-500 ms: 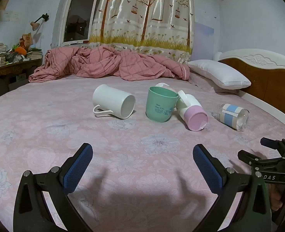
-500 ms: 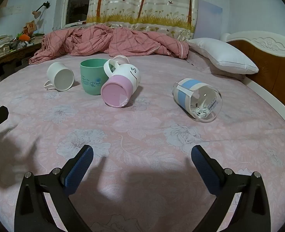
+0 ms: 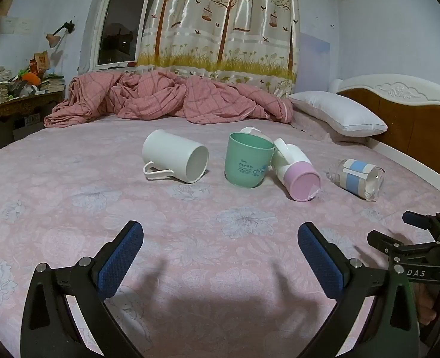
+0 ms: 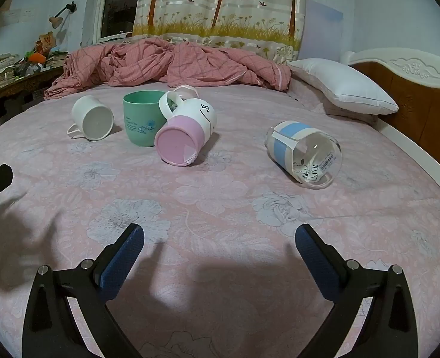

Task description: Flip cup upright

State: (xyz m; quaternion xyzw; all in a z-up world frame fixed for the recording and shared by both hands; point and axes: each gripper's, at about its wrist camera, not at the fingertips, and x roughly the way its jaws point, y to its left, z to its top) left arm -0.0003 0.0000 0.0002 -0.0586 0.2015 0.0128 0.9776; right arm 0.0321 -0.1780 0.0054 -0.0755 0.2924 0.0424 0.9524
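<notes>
Several cups lie on a pink floral bed. A white mug (image 3: 175,160) (image 4: 93,117) lies on its side. A green cup (image 3: 247,159) (image 4: 142,117) stands upright. A white and pink mug (image 3: 297,174) (image 4: 187,132) lies on its side against it, base toward me. A clear glass with a blue band (image 3: 358,179) (image 4: 305,152) lies on its side to the right. My left gripper (image 3: 220,256) and my right gripper (image 4: 220,256) are both open and empty, well short of the cups.
A crumpled pink blanket (image 3: 166,101) lies at the far edge of the bed. A white pillow (image 3: 336,113) and a wooden headboard (image 3: 414,119) are at the right. A cluttered desk (image 3: 14,95) stands at the left.
</notes>
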